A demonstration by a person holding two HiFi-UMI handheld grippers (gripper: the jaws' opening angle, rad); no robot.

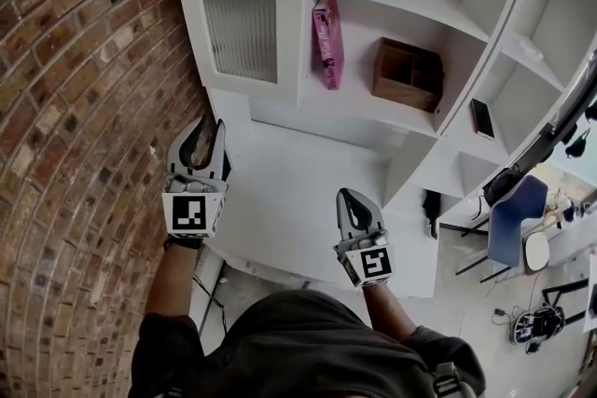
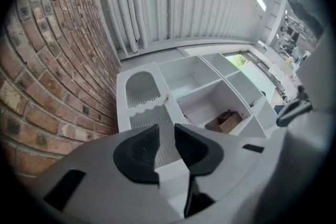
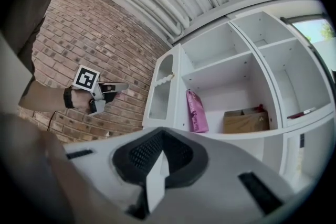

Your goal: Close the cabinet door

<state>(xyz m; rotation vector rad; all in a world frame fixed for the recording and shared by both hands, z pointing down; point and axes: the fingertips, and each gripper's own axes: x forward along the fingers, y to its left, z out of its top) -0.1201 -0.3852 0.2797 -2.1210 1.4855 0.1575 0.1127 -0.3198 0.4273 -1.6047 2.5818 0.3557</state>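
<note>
so, we logged: left gripper point(image 2: 167, 136), jaws slightly apart, empty; right gripper point(image 3: 157, 157), jaws pressed together, empty; door point(image 1: 244, 33) stood open near the wall point(image 1: 84, 107).

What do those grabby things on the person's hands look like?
The left tongs and right tongs are light grey shells with black ridged pads. Each carries a white cube printed with black square markers. A black band circles the left wrist, and the person wears a dark top.
</note>
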